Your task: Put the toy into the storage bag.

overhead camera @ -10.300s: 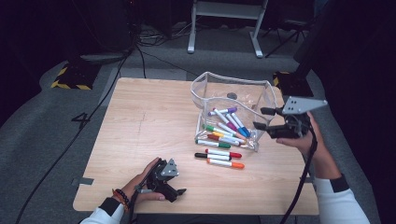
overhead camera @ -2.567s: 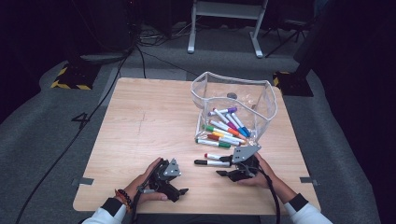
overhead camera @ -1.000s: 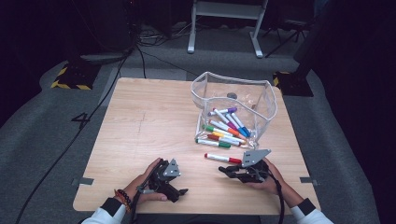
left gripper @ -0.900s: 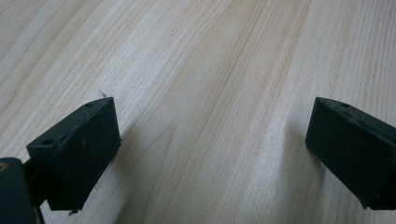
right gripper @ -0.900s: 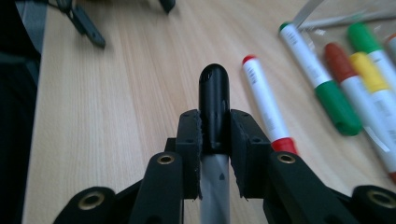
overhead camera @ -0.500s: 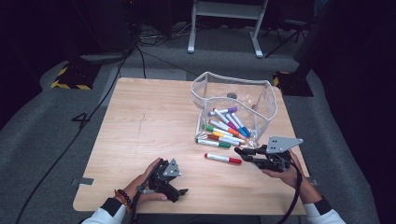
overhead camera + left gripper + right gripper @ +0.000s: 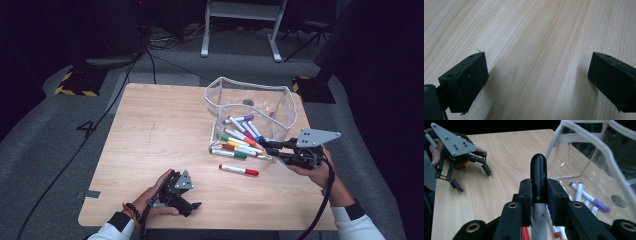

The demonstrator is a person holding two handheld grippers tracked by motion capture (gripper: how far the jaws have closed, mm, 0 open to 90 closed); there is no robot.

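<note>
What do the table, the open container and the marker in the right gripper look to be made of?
Table: light wood or wood-look laminate, matt, with visible grain lines.
Container: clear soft plastic with pale trimmed edges; the markers inside show through its walls.
Marker in the right gripper: probably plastic, with a smooth, slightly glossy black cap and a pale barrel.

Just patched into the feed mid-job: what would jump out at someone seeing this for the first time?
The right gripper grips a black-capped marker, raised beside the clear pouch at the table's right. Coloured markers spill from the pouch's mouth; a red-capped marker lies apart. The left gripper rests open near the front edge.
</note>
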